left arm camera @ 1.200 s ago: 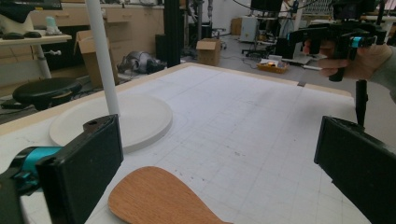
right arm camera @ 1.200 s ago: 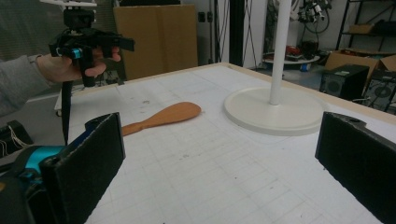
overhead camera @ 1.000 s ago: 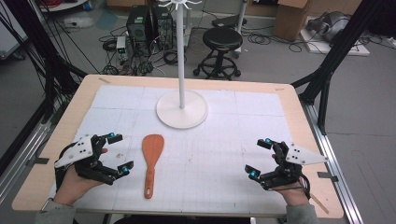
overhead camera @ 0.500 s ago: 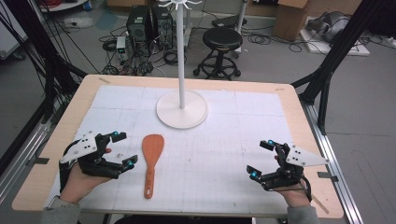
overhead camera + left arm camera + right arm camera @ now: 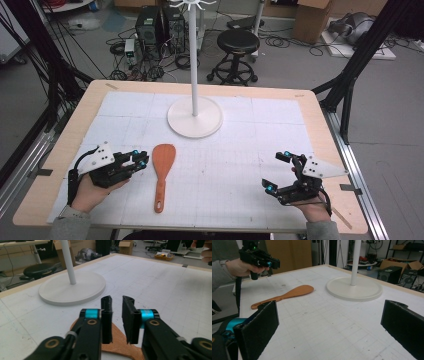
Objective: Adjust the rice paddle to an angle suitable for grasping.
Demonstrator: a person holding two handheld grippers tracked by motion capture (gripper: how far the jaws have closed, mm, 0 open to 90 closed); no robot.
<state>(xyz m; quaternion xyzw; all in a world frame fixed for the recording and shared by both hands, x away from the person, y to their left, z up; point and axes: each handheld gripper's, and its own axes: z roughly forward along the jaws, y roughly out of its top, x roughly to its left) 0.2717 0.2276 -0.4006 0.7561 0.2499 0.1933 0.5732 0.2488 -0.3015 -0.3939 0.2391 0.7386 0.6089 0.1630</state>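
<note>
An orange wooden spatula lies flat on the white mat, blade toward the stand, handle toward the front edge. My left gripper hovers just left of the blade. Its jaws have just been closing and stand nearly together with a narrow gap and nothing between them; the spatula blade lies below them. My right gripper rests at the front right, jaws wide open and empty. Its view takes in the spatula and the left gripper farther off.
A white coat stand with a round base rises from the mat's middle back. The wooden table edge frames the mat. Beyond the table are a black stool, cables and boxes on the floor.
The left gripper's jaws have closed from wide open to nearly together, and the hand has shifted slightly right toward the spatula blade. The right gripper has stayed put.
</note>
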